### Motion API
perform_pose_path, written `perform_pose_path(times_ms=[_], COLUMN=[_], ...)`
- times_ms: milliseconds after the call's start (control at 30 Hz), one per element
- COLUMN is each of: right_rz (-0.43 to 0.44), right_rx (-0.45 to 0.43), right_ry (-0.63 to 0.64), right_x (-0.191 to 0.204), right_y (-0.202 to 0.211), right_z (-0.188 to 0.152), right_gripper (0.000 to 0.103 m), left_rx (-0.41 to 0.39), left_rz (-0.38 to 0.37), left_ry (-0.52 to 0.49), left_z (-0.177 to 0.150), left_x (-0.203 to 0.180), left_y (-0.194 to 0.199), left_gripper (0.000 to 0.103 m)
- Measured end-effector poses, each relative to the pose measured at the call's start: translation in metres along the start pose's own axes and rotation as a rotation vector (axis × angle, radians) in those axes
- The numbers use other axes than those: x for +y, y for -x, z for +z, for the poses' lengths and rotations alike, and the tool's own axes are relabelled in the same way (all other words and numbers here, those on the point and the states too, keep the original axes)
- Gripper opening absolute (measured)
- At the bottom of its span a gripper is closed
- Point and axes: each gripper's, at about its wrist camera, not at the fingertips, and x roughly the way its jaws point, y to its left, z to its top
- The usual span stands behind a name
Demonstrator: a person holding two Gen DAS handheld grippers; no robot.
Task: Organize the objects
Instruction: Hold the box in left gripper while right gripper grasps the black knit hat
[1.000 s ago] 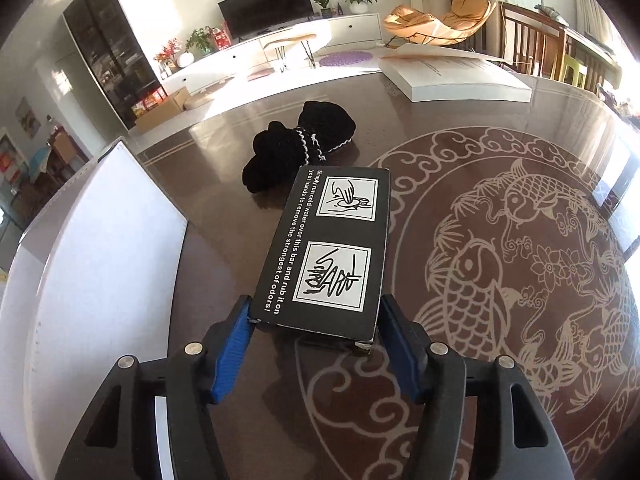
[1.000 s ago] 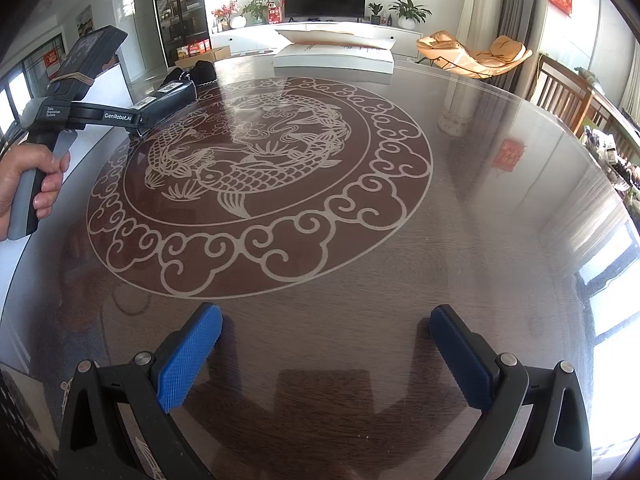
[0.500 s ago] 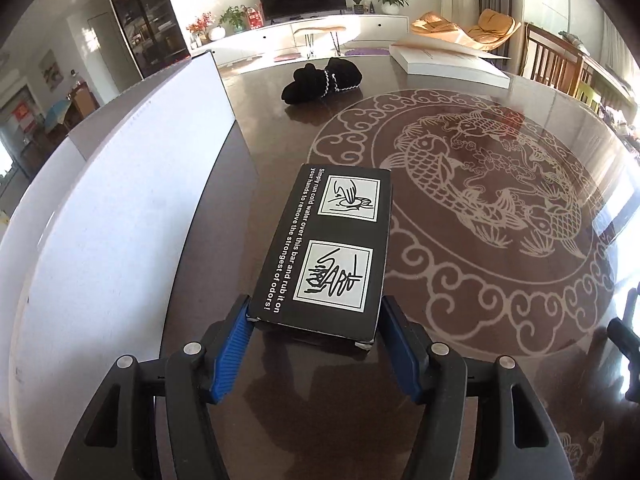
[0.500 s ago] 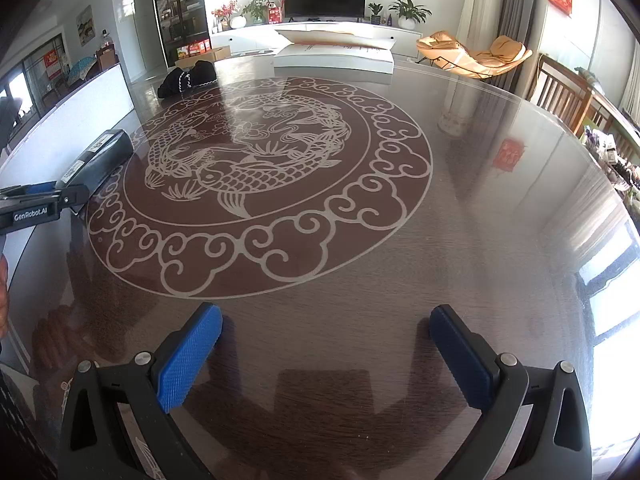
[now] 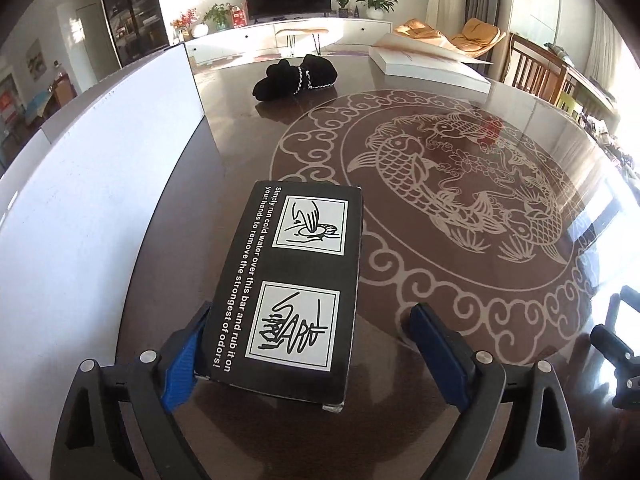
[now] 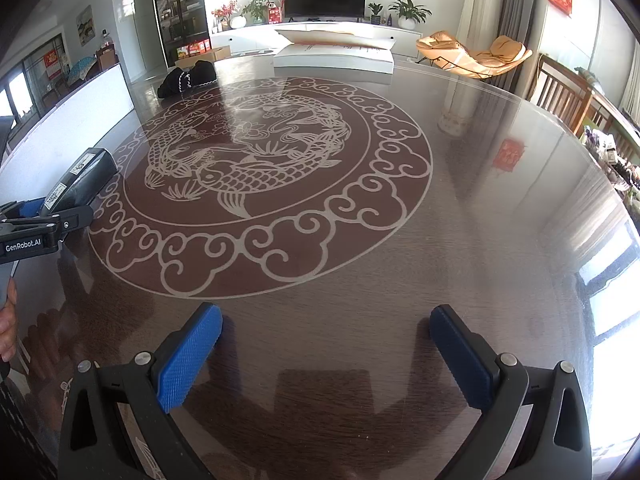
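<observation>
A black box [image 5: 294, 292] with white printed text and two pictures lies on the dark table beside a white board. My left gripper [image 5: 312, 344] is open around its near end; the left pad touches it, the right pad stands apart. The box also shows at the left in the right wrist view [image 6: 84, 178], with the left gripper [image 6: 48, 220] behind it. My right gripper [image 6: 326, 354] is open and empty over the near part of the table. A black bundle of cloth [image 5: 296, 76] lies at the far side, also seen in the right wrist view [image 6: 188, 78].
A long white board [image 5: 92, 184] stands along the table's left edge. A flat white box [image 5: 428, 66] lies at the far edge, also in the right wrist view [image 6: 332, 58]. The table [image 6: 480, 240] carries a fish inlay. Wooden chairs [image 6: 560, 96] stand at the right.
My left gripper has opened and let go of the black box, which now rests on the table near the white board. The right gripper has not moved.
</observation>
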Motion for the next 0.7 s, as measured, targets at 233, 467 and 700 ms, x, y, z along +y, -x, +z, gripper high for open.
perform_pose_path(times_ms=[233,467,700], right_rz=[0.129,0.28,0.257], right_rx=[0.057,0.15,0.177], right_ry=[0.122,0.151,-0.029], right_x=[0.032,0.143,0.2], right_y=[-0.032,-0.124,-0.194], right_z=[0.074,0.249,0.321], right_gripper=[0.103,0.103,0.103], left_rx=[-0.039,-0.045,-0.04], left_rz=[0.042,0.057,0.045], left_ry=[0.064,0.064,0.063], left_z=[-0.01,-0.014,-0.014], left_x=[0.019,0.019,0.022], left_y=[0.01,0.013,0.012], left_gripper=[0.058,0.059,0.059])
